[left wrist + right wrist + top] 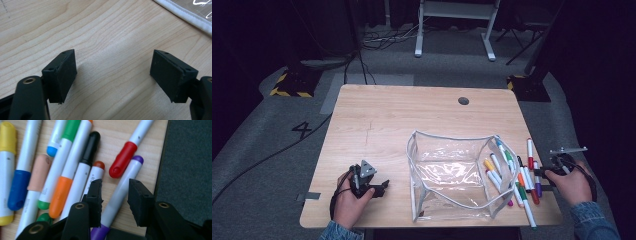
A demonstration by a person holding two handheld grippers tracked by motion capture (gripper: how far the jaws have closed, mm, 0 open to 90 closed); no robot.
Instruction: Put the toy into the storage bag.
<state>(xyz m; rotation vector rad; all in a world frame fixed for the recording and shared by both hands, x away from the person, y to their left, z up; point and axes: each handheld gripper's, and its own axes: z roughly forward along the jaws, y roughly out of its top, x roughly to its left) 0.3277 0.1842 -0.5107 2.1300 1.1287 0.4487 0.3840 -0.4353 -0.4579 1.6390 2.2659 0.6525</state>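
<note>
A light wooden table [377, 125] with visible grain stands on grey carpet in a dark room, cables trailing across the floor beyond it and the white legs of a desk frame [454, 30] at the back. The right gripper [114, 200] sits low over the table's right edge, its jaws narrowed around a purple marker [120, 195]; the marker lies between them, close to the left pad, with a gap on the other side, so it is not yet pinched. Just ahead of the jaws lies a red-capped marker [123, 161], with more markers [62, 167] fanned out to their left. The left gripper [113, 75] hovers close over bare wood, jaws wide apart and holding nothing; a clear pouch [190, 13] with white edging lies ahead and to their right.
</note>
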